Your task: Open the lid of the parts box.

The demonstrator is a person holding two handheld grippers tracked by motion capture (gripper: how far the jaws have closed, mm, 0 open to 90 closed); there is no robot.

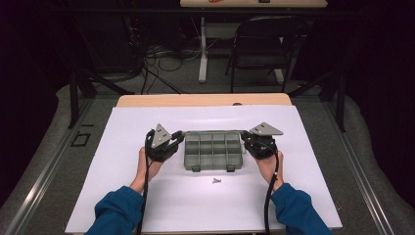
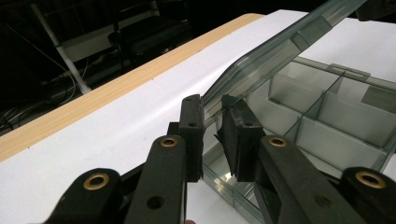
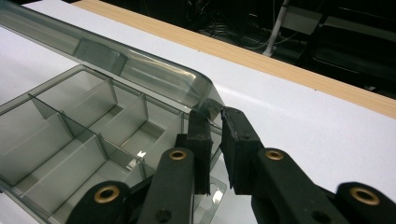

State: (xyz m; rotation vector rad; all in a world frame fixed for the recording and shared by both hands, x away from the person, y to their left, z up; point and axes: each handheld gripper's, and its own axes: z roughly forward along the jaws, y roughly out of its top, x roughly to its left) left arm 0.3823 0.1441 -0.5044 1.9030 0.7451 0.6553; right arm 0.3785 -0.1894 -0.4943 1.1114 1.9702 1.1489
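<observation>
A: Box first. Where is it on the tabletop (image 1: 122,196)?

B: The grey compartment box (image 1: 213,151) lies in the middle of the white tabletop, between the two hands. Its transparent lid (image 2: 275,51) is raised, hinged along the far edge at 12 o'clock of the box. The compartments look empty as far as I can see.

A: And the left hand-held gripper (image 1: 172,139)?

B: It is at 9 o'clock of the box. In the left gripper view its jaws are pressed on the corner of the lid, one pad (image 2: 192,128) on the outside and one on the inside, so it is clamped on the lid.

A: The right one?

B: The right hand-held gripper (image 1: 246,140) is at 3 o'clock of the box. In the right gripper view its jaws pinch the other rounded corner of the lid in the same way, with the thin plastic between the pads.

A: Anything else on the tabletop?

B: A small screw (image 1: 216,180) lies at 6 o'clock of the box, near its front latches but not touching them. Beyond the tabletop, at 12 o'clock, a black chair (image 1: 264,46) stands on the floor.
</observation>
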